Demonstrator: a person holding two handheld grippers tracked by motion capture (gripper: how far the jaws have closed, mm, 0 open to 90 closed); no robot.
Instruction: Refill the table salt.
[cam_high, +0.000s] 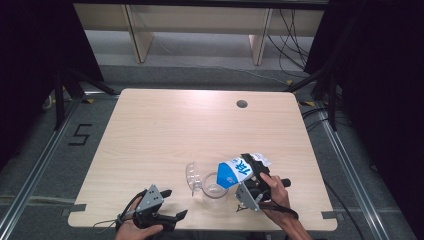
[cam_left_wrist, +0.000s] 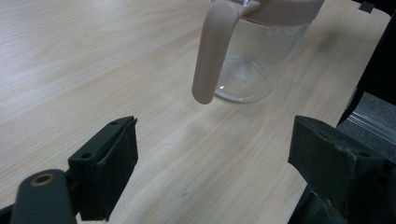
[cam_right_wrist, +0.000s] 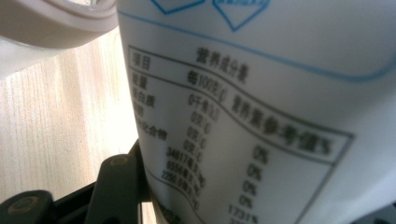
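Near the front edge of the desk (cam_high: 150, 130), on the person's right, the right gripper (cam_high: 254, 169) is clenched around a white and blue pouch (cam_high: 239, 170), tilted so its blue end points down toward the mouth of a clear glass pitcher (cam_high: 215, 187). From the right gripper view the pouch (cam_right_wrist: 261, 107) sits so close that its printed nutrition table is blurred, one black jaw presses its lower left side, and the pale pink rim of the pitcher (cam_right_wrist: 51, 23) curves into the upper left corner just beside it. The pitcher stands upright near the front of the desk, between the two hands, with its clear lid (cam_high: 192, 176) swung open on its left side. Over at the front left corner the left gripper (cam_high: 172, 205) rests released, its jaws wide apart and holding nothing; its own view looks across bare wood to the pitcher's pale pink handle (cam_left_wrist: 212, 51) and glass base, which look empty. To pour well, it seems best to keep the blue end centred over the opening, tip slowly, and steady the pitcher by its handle with the free gripper if it shifts; a hasty tilt would likely spill onto the desk
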